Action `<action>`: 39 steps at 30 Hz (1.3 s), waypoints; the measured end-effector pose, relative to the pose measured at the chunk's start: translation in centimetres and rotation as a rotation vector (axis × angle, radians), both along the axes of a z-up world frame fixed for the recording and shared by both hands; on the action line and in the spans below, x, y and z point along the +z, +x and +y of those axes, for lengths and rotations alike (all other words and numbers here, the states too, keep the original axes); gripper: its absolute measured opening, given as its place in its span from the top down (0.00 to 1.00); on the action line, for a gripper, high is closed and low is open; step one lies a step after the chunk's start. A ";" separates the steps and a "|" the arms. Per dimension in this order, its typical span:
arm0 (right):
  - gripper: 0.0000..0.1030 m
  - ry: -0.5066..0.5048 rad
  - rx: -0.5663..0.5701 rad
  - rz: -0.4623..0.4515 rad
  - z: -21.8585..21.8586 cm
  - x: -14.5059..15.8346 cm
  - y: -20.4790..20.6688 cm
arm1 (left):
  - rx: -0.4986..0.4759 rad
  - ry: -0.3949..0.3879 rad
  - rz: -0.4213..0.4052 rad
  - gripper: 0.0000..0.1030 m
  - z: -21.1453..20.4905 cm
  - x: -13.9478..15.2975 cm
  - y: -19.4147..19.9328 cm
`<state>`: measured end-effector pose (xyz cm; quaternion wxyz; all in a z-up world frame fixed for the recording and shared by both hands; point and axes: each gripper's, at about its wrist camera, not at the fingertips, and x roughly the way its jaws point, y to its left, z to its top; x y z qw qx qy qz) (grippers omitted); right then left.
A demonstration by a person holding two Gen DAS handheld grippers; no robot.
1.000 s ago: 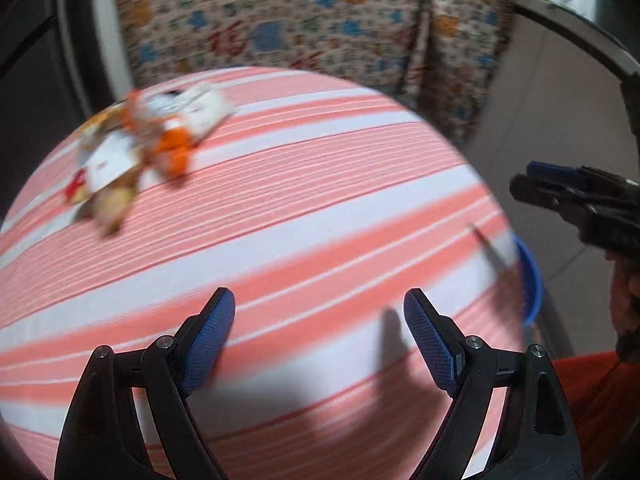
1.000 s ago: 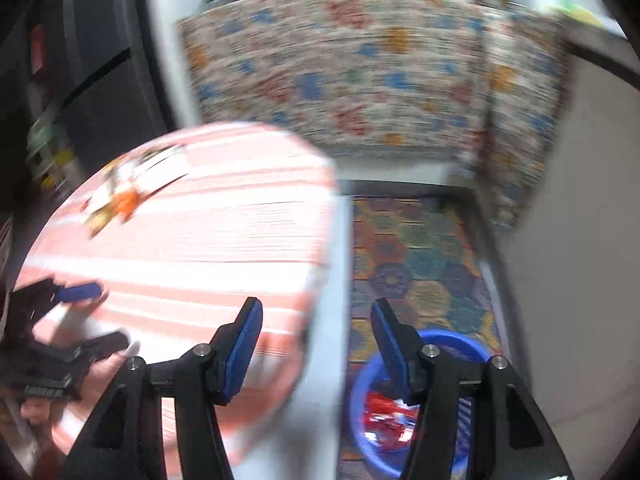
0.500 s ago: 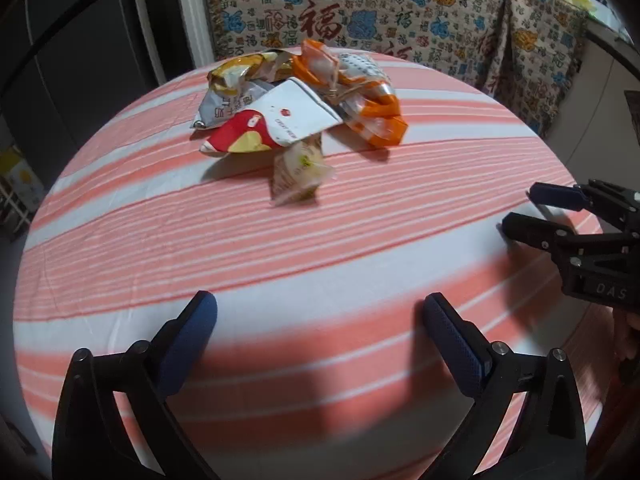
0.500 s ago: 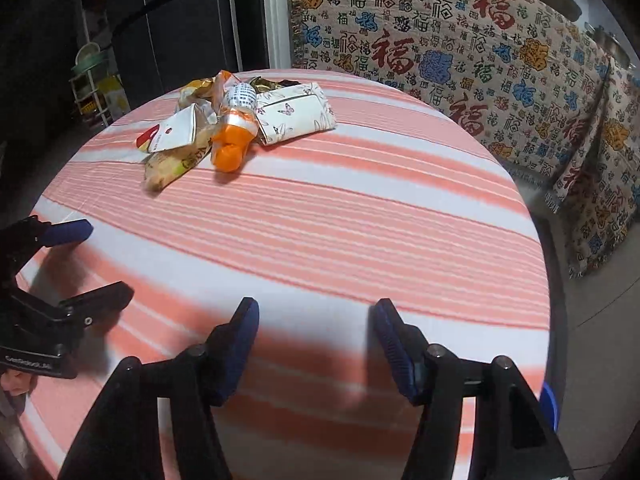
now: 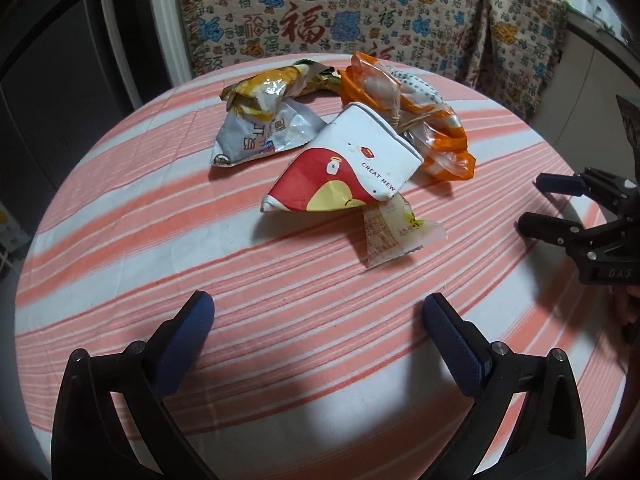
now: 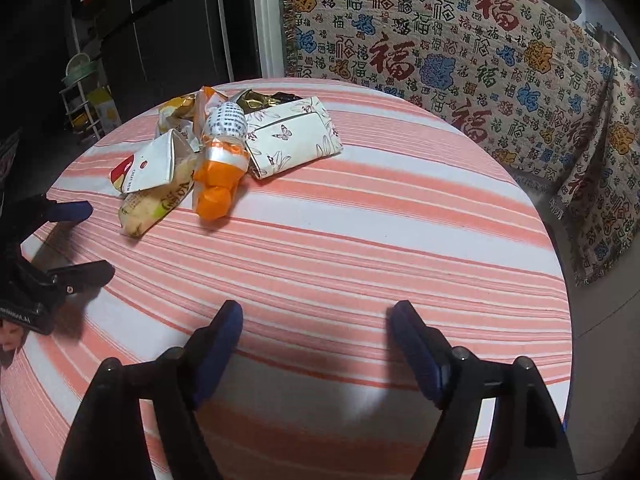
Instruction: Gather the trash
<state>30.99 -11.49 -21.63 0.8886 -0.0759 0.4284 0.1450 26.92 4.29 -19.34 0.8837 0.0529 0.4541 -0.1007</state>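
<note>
A heap of trash lies on the far part of the round striped table (image 5: 168, 264): a red and white wrapper (image 5: 348, 168), a silver packet (image 5: 260, 132), an orange plastic bag (image 5: 440, 136), a small clear yellowish wrapper (image 5: 394, 232). From the right wrist view the orange bag (image 6: 218, 178) and a butterfly-print packet (image 6: 292, 140) show. My left gripper (image 5: 318, 322) hangs open and empty short of the heap. My right gripper (image 6: 316, 330) is empty, its jaws opening, over bare cloth right of the heap. Each gripper appears at the edge of the other's view.
A patterned cloth (image 6: 460, 60) with red characters covers furniture behind the table. Dark cabinet doors (image 6: 160, 20) and a small rack (image 6: 84, 92) stand at the back left. A hand shows at the left edge (image 6: 10, 338).
Both views swung from the table's right edge and the blue bin onto the trash heap, which now sits nearer and centred. Both grippers' jaws stand wider than a second ago.
</note>
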 end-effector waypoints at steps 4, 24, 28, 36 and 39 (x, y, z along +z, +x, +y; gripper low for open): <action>0.22 0.001 -0.001 0.000 0.0 0.0 0.0 | -0.007 0.020 -0.002 0.01 0.1 0.4 0.1; 0.22 0.004 0.002 0.000 0.1 0.1 0.2 | -0.004 -0.226 -0.066 0.62 0.4 3.1 3.9; 0.21 0.004 0.002 0.000 0.1 0.0 0.2 | 0.009 -0.244 -0.064 0.81 1.1 3.4 3.2; 0.21 0.004 0.002 -0.001 0.1 0.0 0.2 | 0.019 -0.194 -0.068 0.36 0.8 3.3 3.3; 0.21 0.004 0.002 -0.001 0.1 0.0 0.2 | 0.017 -0.200 -0.051 0.32 0.4 2.6 3.9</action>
